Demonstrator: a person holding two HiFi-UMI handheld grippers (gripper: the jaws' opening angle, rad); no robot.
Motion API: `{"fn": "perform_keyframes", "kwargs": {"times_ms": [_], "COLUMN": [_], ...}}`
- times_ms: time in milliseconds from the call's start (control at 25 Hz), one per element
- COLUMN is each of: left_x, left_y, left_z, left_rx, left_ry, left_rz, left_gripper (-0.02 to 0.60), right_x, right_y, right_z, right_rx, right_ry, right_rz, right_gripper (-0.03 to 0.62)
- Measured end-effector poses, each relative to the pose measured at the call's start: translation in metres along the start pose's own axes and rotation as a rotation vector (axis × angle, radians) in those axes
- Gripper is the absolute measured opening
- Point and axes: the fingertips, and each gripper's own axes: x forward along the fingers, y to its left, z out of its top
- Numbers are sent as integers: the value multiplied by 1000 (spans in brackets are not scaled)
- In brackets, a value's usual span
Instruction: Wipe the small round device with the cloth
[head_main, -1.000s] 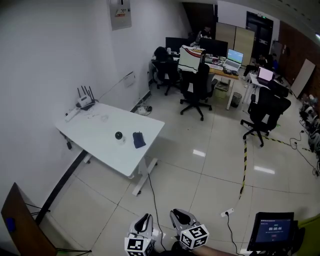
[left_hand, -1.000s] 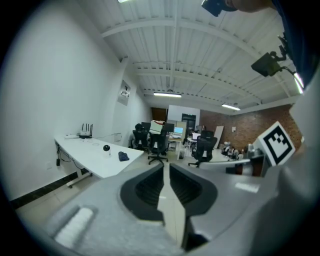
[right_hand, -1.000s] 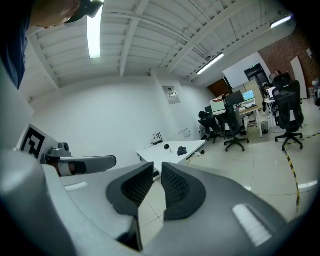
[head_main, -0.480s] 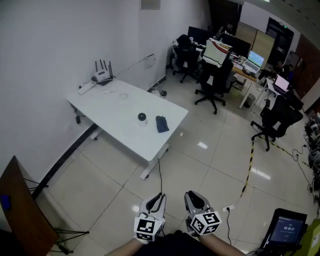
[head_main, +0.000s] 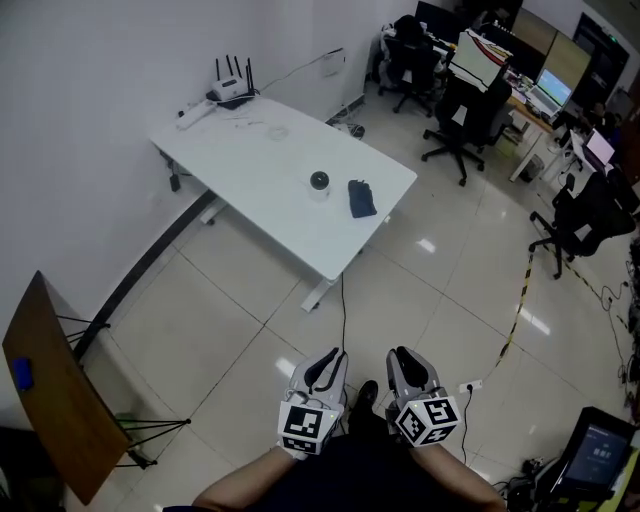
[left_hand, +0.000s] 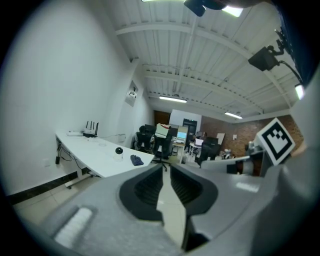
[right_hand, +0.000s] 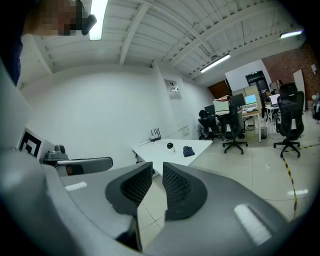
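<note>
The only marks to read are the black-and-white square patterns on the cube of the left gripper (head_main: 328, 358) and the cube of the right gripper (head_main: 405, 356). The print on a lit screen (head_main: 598, 455) low to the right of the fingers is too small to make out.

The left fingers (left_hand: 150, 186) stand a narrow slit apart with only floor showing between them. The right fingers (right_hand: 176, 186) are also slightly spread and have just been opening, with nothing between them.

Well ahead of both pairs of fingers, across bare tiled floor (head_main: 230, 330), stands the white surface (head_main: 250, 165), its far long edge against the wall. A thin cable (head_main: 341, 310) runs over the floor from the surface's near edge toward the fingers.

The small round device (head_main: 319, 181) stands upright near that near edge, a dark dome on a pale base. Which way it faces cannot be told.

The dark cloth (head_main: 362, 197) lies just right of it, apart from it, by the surface's right corner, its longer side running roughly toward the fingers.

Office chairs (head_main: 465, 115) stand beyond, to the right.
</note>
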Motion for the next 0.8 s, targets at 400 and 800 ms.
{"fn": "perform_keyframes", "kwargs": {"times_ms": [400,800], "left_x": [68,125], "left_y": [21,21], "left_z": [19,35], "left_rx": [55,61], "left_ry": [15,51], "left_rz": [121,221], "left_gripper": [51,64], "right_x": [67,105], "right_y": [-36,-89], "right_z": [22,50], "right_rx": [23,52], "right_ry": [-9,1], "right_rz": [134,180], "right_gripper": [74,81]}}
